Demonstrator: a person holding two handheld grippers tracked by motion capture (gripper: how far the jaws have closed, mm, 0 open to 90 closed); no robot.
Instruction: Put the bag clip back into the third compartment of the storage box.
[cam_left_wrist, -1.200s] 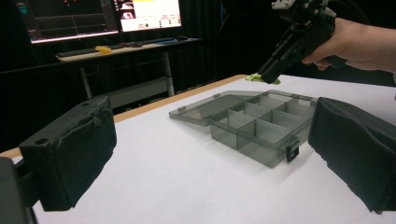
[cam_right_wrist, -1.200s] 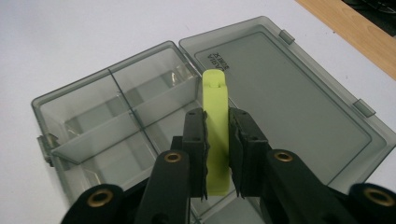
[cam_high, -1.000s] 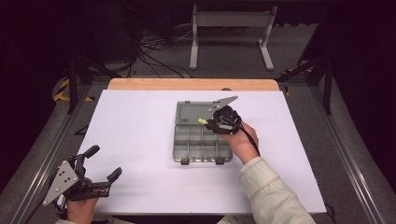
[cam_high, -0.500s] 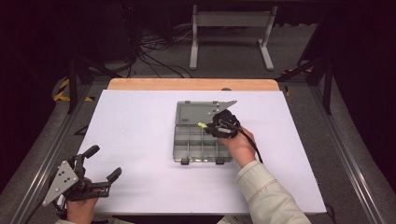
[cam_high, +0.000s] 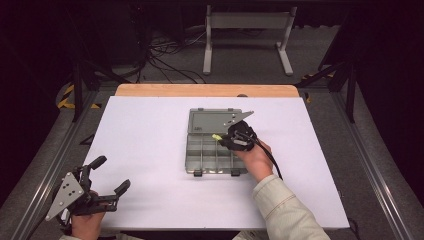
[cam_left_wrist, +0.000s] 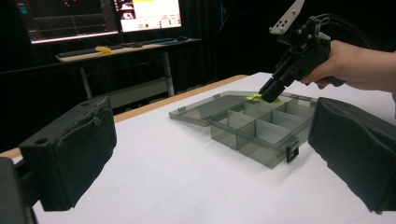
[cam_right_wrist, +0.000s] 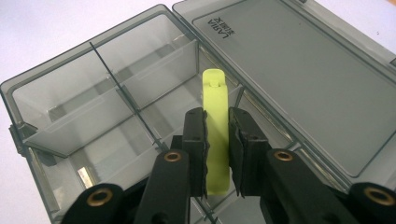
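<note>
1. Your left tongs (cam_high: 107, 175) sit at the near left corner of the white bench (cam_high: 150, 135), their jaws spread wide apart with nothing between them. In the left gripper view the two padded jaws frame the scene from either side, and the bench under them is bare.
2. The grey compartment box (cam_high: 216, 152) lies near the middle of the bench, well apart from your left tongs. Its lid (cam_high: 212, 121) is swung fully open and lies flat on the far side.
3. Your right tongs (cam_right_wrist: 217, 149) are clamped on a yellow-green clip (cam_right_wrist: 215, 135), which sticks out beyond the jaw tips.
4. The clip hangs over the box's far row of compartments, close to the hinge edge where the lid joins. From the left gripper view, the clip (cam_left_wrist: 256, 97) is at about rim height; whether it touches the box, you cannot tell.
5. Your right hand (cam_high: 255, 157) hovers over the box's right side.
</note>
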